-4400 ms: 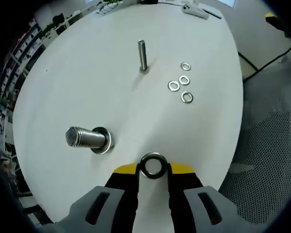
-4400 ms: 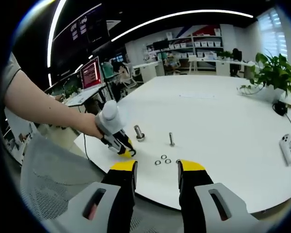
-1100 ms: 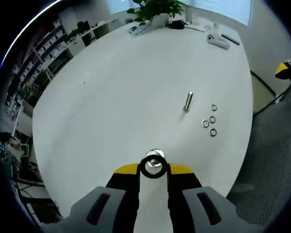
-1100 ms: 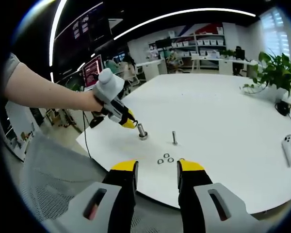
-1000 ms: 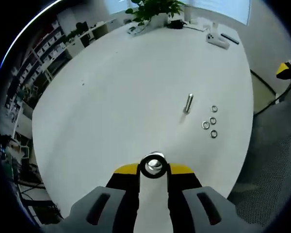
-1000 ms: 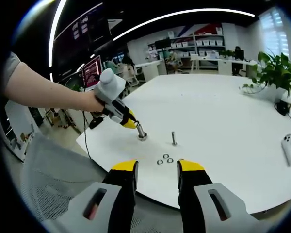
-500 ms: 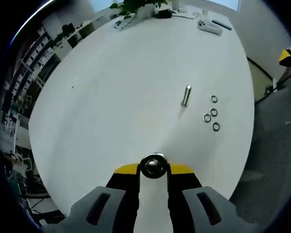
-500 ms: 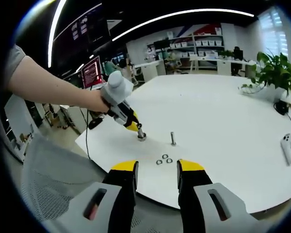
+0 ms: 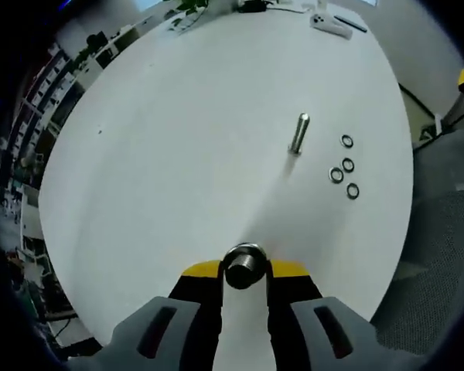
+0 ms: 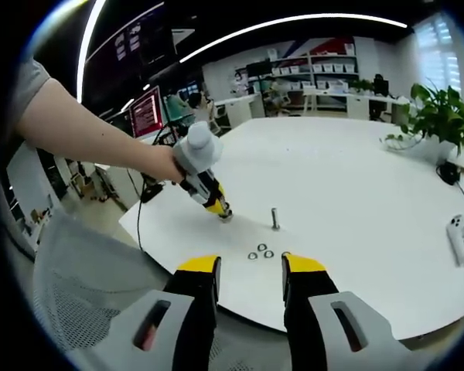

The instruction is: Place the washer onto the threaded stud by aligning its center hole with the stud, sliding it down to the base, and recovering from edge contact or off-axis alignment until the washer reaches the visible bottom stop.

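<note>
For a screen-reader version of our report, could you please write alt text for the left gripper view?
The left gripper holds a washer ringed around the top of a thick threaded stud, seen end-on between its yellow-tipped fingers. Beyond, on the white table, a thin bolt stands upright beside four loose washers.

Stud (image 9: 243, 267) base was hidden behind left gripper (image 9: 244, 272) tips; washer too small/blurred to tell apart there.
</note>
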